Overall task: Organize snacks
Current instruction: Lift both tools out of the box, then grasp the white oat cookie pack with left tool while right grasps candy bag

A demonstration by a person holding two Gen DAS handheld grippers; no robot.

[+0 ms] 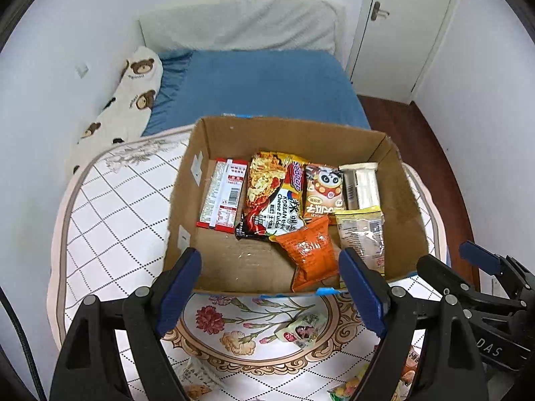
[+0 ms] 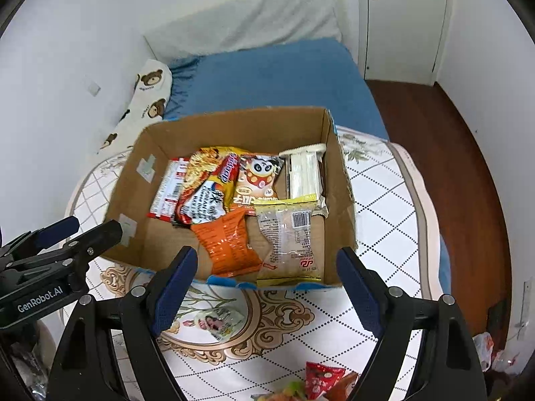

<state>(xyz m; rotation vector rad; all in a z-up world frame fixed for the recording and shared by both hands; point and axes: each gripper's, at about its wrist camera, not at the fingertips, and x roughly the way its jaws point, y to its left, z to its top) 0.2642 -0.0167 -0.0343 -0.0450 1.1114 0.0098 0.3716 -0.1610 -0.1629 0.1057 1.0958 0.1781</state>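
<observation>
An open cardboard box [image 1: 187, 180] [image 2: 133, 180] stands on a quilted mat on the bed. Inside lie several snacks: a red-and-white packet [image 1: 222, 197], a Buldak noodle packet [image 1: 272, 193] [image 2: 204, 190], a panda packet [image 1: 322, 188] [image 2: 259, 177], a white wrapped pack [image 1: 364, 183], an orange bag [image 1: 309, 254] [image 2: 227, 244] and a clear yellow-edged packet [image 1: 362, 234] [image 2: 287, 237]. My left gripper [image 1: 271, 284] hangs open over the box's near edge, nothing between its fingers. My right gripper [image 2: 269, 284] is open and empty beside it. Each shows in the other's view: right gripper [image 1: 446, 255], left gripper [image 2: 93, 227].
Loose snacks lie on the flowered mat [image 1: 110, 220] in front of the box: a small pictured packet [image 1: 301, 329] [image 2: 217, 322], a red packet [image 2: 321, 377] and others at the bottom edge. Behind are a blue sheet [image 1: 267, 83], a bear-print pillow [image 1: 133, 93], walls and a white door [image 2: 404, 20].
</observation>
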